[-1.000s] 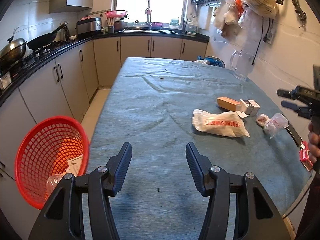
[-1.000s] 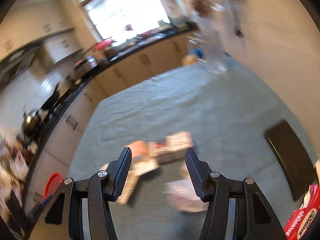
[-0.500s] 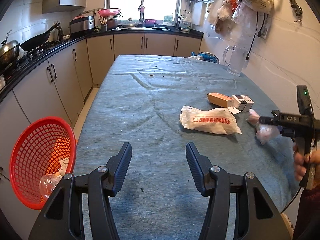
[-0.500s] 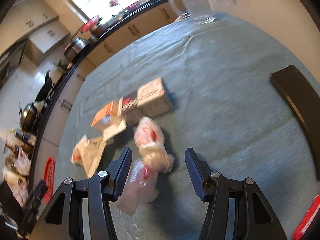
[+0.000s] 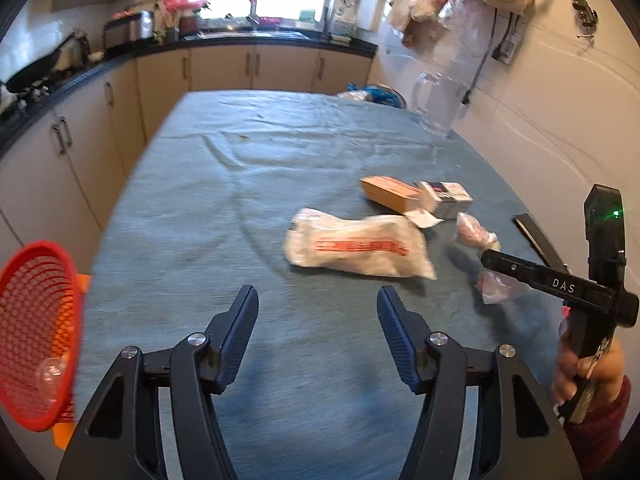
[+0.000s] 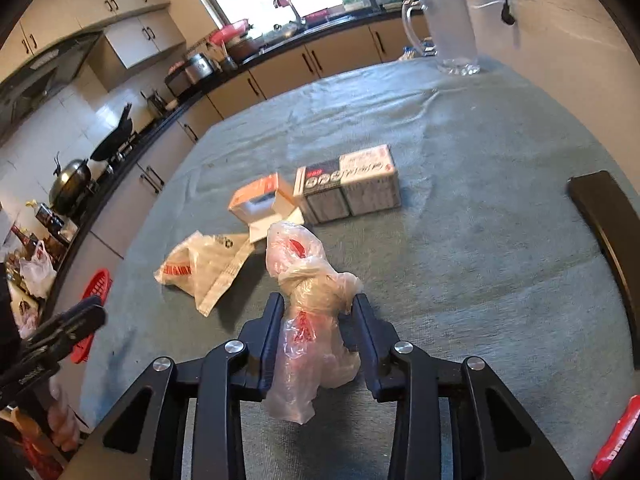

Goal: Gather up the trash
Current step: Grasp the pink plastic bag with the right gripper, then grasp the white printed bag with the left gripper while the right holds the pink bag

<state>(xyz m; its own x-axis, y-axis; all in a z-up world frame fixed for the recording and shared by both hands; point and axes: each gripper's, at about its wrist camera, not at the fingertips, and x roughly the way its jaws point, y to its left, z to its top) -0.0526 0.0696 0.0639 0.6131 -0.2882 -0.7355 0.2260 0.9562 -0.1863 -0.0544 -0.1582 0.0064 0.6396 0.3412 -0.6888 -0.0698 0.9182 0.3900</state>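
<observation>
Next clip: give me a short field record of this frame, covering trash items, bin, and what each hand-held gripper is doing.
surface: table with grey-green cloth
right hand-held gripper: jaws closing, knotted plastic bag between them
left hand-held gripper: jaws opening, nothing between them
other trash on table: printed white bag, orange box, grey box
bin: red basket past the table's left edge, some trash already inside
also on table: clear jug, far end
</observation>
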